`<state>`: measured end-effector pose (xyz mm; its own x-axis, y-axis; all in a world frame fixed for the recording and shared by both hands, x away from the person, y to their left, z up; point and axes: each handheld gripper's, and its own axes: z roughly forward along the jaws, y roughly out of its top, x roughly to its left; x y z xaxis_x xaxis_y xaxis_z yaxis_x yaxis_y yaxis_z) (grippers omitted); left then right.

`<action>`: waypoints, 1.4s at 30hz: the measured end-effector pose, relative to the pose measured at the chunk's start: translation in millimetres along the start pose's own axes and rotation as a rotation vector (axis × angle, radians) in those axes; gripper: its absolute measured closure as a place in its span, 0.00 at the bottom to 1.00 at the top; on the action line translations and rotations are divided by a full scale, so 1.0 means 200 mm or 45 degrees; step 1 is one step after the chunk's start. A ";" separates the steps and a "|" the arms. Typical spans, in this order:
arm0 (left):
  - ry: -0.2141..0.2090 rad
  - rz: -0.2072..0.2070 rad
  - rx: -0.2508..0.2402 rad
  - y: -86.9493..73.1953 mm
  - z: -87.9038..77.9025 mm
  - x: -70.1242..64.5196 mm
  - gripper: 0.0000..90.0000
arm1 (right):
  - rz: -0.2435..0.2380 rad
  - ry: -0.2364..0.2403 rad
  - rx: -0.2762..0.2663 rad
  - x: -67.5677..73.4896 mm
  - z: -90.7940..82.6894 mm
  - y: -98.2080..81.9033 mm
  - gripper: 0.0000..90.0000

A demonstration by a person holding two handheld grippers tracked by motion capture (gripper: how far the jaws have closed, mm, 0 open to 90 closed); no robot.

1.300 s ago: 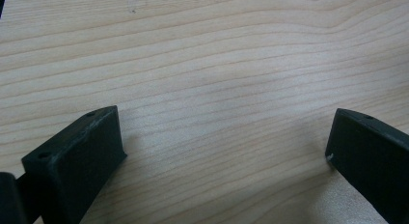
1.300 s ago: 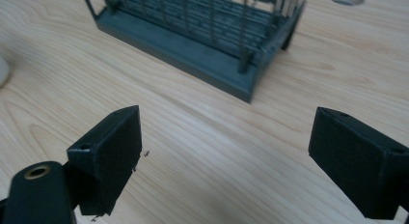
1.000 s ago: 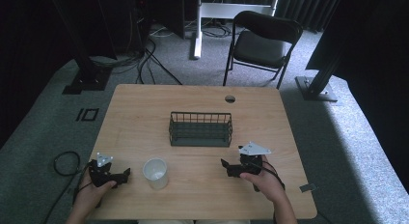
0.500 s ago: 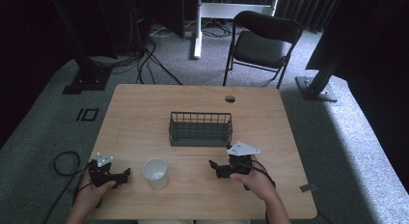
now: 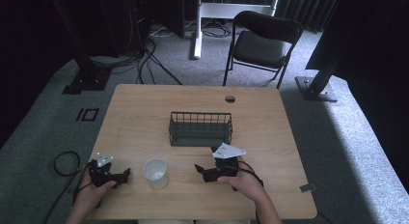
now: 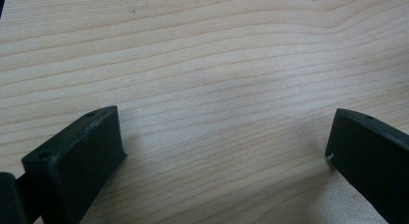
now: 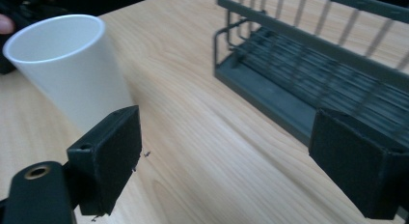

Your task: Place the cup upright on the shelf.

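A white plastic cup [image 5: 155, 173] stands upright near the table's front edge, and it rises at the upper left [image 7: 72, 69] in the right gripper view. My right gripper [image 5: 199, 171] lies low to the right of the cup with its jaws pointing at it, open [image 7: 226, 156] and holding nothing, a short gap away. The dark wire basket [image 5: 200, 129] stands mid-table, just behind that gripper, and its front wall [image 7: 308, 64] looks near. My left gripper [image 5: 124, 175] rests left of the cup, open [image 6: 224, 147] over bare wood.
The wooden table [image 5: 144, 113] has a round cable hole [image 5: 230, 98] near its back edge. A black folding chair [image 5: 260, 43] stands on the carpet behind the table, and cables lie on the floor at the left.
My right gripper has moved left along the front of the table, from the right side to close beside the cup. The left gripper, cup and basket have stayed put.
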<state>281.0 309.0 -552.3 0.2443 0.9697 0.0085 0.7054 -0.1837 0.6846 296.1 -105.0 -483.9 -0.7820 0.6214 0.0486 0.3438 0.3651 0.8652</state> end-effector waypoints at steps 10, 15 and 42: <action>0.000 0.000 0.000 0.00 0.00 0.00 0.00 | -0.042 0.052 0.016 0.08 0.08 0.02 0.12; 0.001 0.001 0.000 0.00 0.00 0.00 0.00 | -0.061 0.084 0.019 0.12 0.11 0.03 0.12; 0.001 0.000 0.000 0.00 0.00 0.00 0.00 | -0.175 0.276 0.051 0.35 0.29 0.07 0.12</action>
<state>280.9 309.0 -552.3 0.2442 0.9697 0.0090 0.7055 -0.1840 0.6844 277.4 -16.4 -498.0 -0.9146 0.4023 0.0417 0.2436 0.4655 0.8509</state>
